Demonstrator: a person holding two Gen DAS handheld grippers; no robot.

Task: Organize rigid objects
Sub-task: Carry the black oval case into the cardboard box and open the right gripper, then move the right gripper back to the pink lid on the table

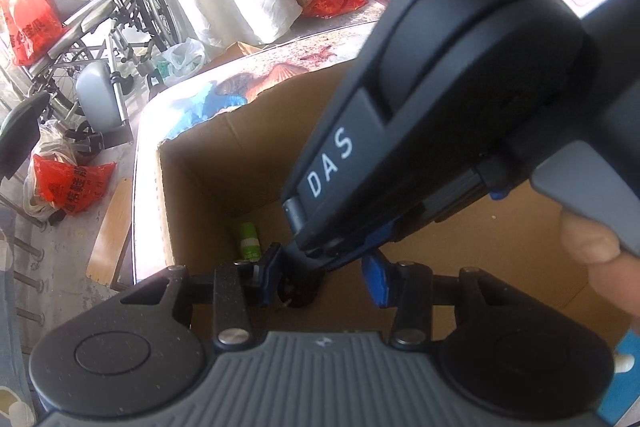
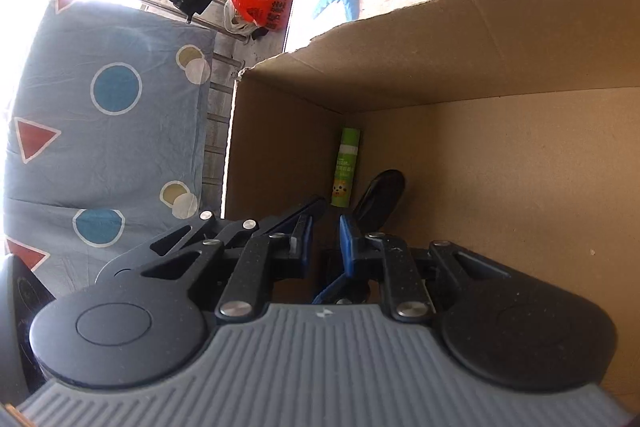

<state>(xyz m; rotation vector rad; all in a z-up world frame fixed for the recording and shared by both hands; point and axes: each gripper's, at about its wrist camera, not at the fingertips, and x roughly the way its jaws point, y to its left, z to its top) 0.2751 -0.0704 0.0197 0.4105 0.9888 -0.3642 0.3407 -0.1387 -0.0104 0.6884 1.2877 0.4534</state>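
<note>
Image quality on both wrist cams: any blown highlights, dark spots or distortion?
Left wrist: window area behind the folded metal wheelchair is blown out; the black right hand-held gripper fills the frame; straight lines bow. Right wrist: upper-left glare washes the edge; the brown cardboard box corner with the green cylindrical tube sits in shade.

Left tongs: black linkage arms with silver round screws, blue fingers, grey ribbed housing flanked by two black round discs. Right tongs: same build, with black links, silver screws, blue pads, grey ribbed body bearing a small white mark. From the left wrist view its black casing reads "DAS" in white; grey trigger, white label edged red.
</note>
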